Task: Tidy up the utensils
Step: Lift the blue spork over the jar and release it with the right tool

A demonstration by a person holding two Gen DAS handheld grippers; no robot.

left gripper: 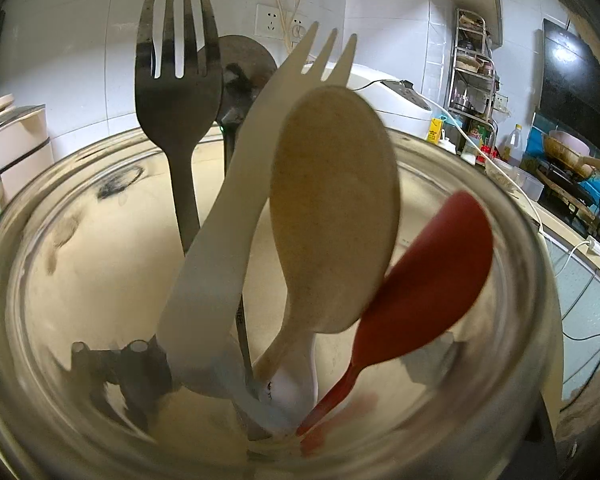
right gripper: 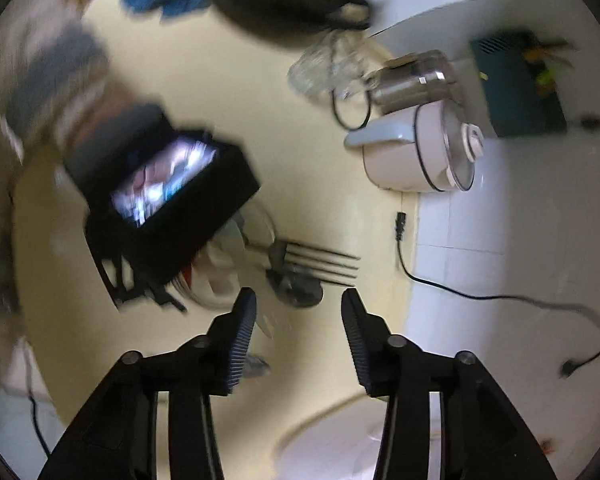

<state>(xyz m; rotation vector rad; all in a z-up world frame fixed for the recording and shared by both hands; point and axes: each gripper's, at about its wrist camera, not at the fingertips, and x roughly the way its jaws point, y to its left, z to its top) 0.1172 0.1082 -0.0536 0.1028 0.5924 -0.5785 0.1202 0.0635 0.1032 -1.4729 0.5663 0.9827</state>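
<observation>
In the left wrist view a clear glass jar (left gripper: 80, 208) fills the frame, very close. Standing in it are a metal fork (left gripper: 178, 80), a metal spoon (left gripper: 246, 76) behind it, a white plastic fork (left gripper: 236, 200), a beige spoon (left gripper: 336, 208) and a red spoon (left gripper: 428, 280). The left gripper's dark fingers (left gripper: 132, 372) show blurred through the glass at the jar's sides, apparently clamped on it. In the right wrist view the right gripper (right gripper: 298, 300) is open and empty, above the jar and the metal fork's tines (right gripper: 320, 262). The black left gripper body (right gripper: 160, 196) hides most of the jar.
A cream counter (right gripper: 320, 184) carries a white electric pot with glass lid (right gripper: 420, 152), a metal kettle (right gripper: 412, 80) and a black power cord (right gripper: 440, 284). A white rice cooker (left gripper: 392, 100), shelf rack (left gripper: 472, 68) and stove with pan (left gripper: 568, 152) stand at the right.
</observation>
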